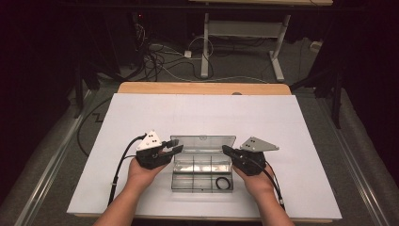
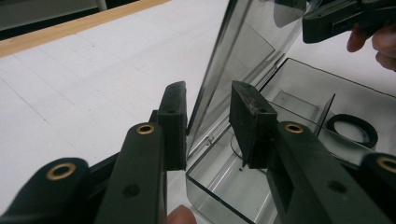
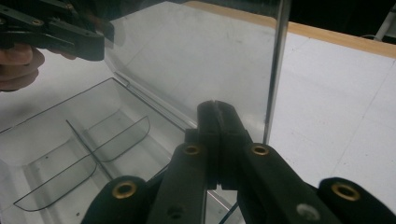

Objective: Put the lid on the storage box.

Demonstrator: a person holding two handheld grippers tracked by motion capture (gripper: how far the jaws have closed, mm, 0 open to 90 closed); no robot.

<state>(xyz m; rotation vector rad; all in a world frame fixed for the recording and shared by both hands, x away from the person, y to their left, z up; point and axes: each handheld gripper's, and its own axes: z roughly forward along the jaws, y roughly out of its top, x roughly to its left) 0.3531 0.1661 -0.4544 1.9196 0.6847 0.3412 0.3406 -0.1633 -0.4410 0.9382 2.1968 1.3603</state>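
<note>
Box [image 1: 202, 176], clear plastic with dividers, sits near the front edge of the white table [image 1: 141, 113], its lid [image 1: 203, 142] standing upright on the far side. The left gripper [image 1: 175, 149] straddles the lid's left edge with jaws parted and pads not pressing, seemingly to steady it or to release it. The right gripper [image 1: 227, 150], jaws clenched together on nothing, rests at the lid's right edge, apparently propping it open. A black ring [image 1: 224, 182] lies in the box's near right compartment.
</note>
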